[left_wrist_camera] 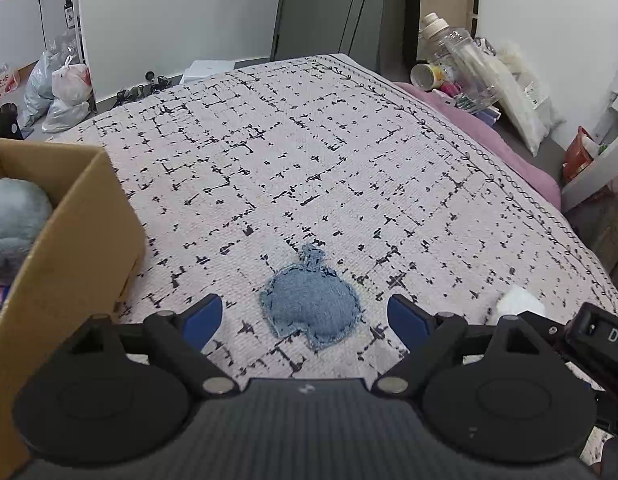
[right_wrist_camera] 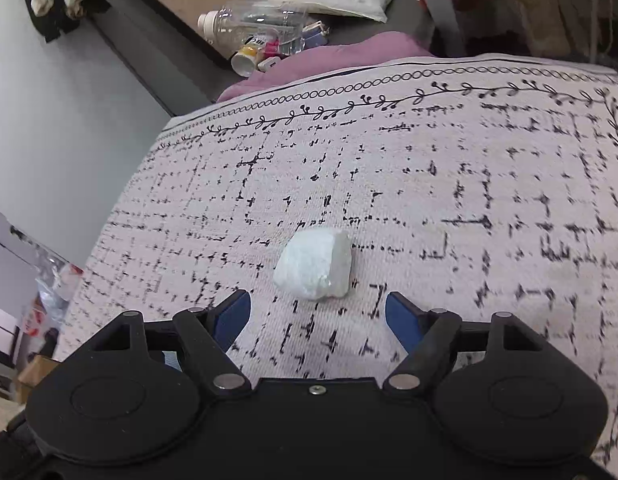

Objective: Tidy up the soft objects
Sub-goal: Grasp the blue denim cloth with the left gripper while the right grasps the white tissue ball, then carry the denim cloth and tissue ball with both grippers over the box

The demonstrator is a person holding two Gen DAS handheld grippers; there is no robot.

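Observation:
A blue denim apple-shaped soft toy [left_wrist_camera: 311, 306] lies flat on the patterned cloth, between and just ahead of my open left gripper [left_wrist_camera: 305, 314], whose jaws stand wide on either side of it without touching. A white soft lump [right_wrist_camera: 315, 264] lies on the cloth just ahead of my open right gripper [right_wrist_camera: 317, 312]; it also shows in the left wrist view [left_wrist_camera: 519, 300]. A cardboard box [left_wrist_camera: 81, 240] stands at the left and holds a grey-blue plush [left_wrist_camera: 13, 216].
The cloth-covered surface [left_wrist_camera: 309, 152] drops off at its far and right edges. A pink blanket [right_wrist_camera: 329, 60], a clear bottle [right_wrist_camera: 261, 20] and small clutter lie beyond the edge. Plastic bags [left_wrist_camera: 65, 88] sit on the floor at far left.

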